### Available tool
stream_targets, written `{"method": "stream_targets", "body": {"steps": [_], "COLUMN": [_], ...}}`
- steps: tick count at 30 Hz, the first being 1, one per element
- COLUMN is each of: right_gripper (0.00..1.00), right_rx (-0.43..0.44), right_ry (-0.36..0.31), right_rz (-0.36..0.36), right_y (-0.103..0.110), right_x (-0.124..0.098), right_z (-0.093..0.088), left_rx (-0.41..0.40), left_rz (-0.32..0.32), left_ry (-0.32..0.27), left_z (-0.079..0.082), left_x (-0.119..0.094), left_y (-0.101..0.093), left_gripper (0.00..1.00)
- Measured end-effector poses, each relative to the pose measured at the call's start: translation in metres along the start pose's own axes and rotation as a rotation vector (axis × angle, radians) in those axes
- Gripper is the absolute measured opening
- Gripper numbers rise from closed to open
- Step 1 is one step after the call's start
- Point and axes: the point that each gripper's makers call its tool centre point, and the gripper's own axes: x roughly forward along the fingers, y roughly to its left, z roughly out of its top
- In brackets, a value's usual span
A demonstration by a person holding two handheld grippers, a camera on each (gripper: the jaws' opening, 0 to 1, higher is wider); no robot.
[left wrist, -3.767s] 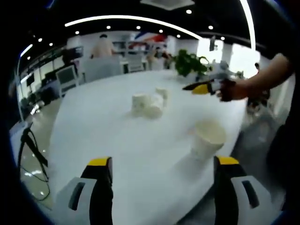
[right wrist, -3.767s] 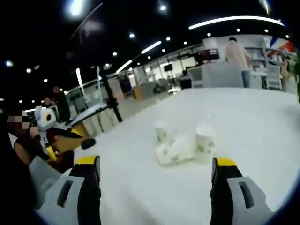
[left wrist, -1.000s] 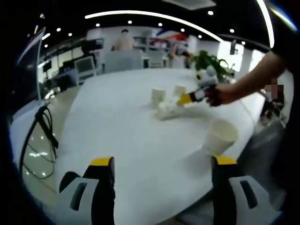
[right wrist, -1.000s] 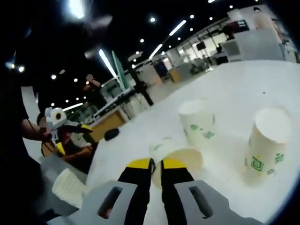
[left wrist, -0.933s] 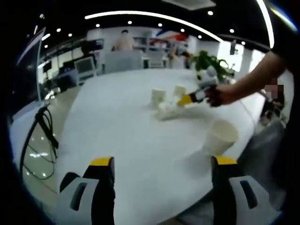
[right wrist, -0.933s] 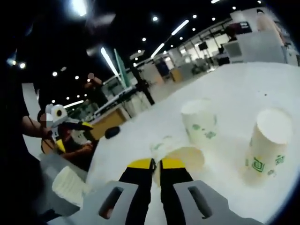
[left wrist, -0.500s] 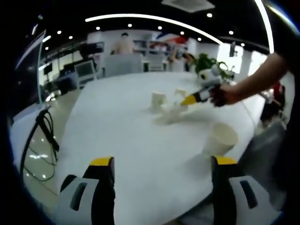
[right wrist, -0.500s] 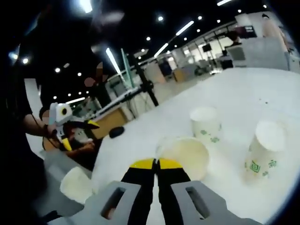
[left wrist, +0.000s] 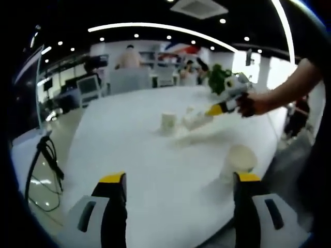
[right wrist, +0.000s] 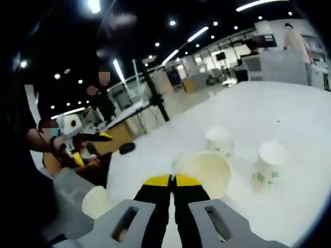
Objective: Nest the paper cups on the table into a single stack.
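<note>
Gripping cup (right wrist: pixel 207 172) rim | right gripper (right wrist: pixel 171 182) jaws closed | grip point hidden

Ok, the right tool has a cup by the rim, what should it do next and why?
Probably carry the held cup toward the open-topped cup near the table edge and lower it in: the right tool is shut on its rim, and the other two stand upside down.

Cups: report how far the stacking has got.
Nothing is nested yet. In hand: the right gripper is shut on a cup's rim and holds it above the table. Left: two cups stand upside down, apart, and an upright cup sits near the open left gripper.
</note>
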Motion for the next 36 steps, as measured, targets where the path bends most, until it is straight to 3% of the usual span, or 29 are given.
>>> {"method": "stream_targets", "body": {"steps": [9, 13, 15, 21, 27, 36], "right_gripper": [0.0, 0.0, 0.0, 0.0, 0.0, 0.0], "right_rx": [-0.018, 0.045, 0.057, 0.104, 0.086, 0.104], "right_ry": [-0.004, -0.034, -0.017, -0.009, 0.013, 0.075], "right_rz": [-0.048, -0.061, -0.076, -0.102, -0.109, -0.088], "right_y": [0.021, 0.027, 0.029, 0.047, 0.071, 0.106], "right_x": [-0.026, -0.038, -0.042, -0.056, -0.066, -0.078], "right_z": [0.006, 0.009, 0.008, 0.02, 0.032, 0.03], "left_rx": [0.031, 0.03, 0.03, 0.029, 0.055, 0.055], "left_rz": [-0.058, -0.077, -0.079, -0.088, -0.102, -0.105], "left_ry": [-0.014, -0.036, -0.068, -0.083, -0.07, -0.063], "left_z": [0.005, 0.013, 0.022, 0.026, 0.022, 0.016], "left_x": [0.004, 0.004, 0.004, 0.008, 0.01, 0.01], "left_y": [-0.01, -0.01, -0.009, -0.008, -0.011, -0.011], "left_gripper": [0.82, 0.83, 0.83, 0.83, 0.82, 0.81]}}
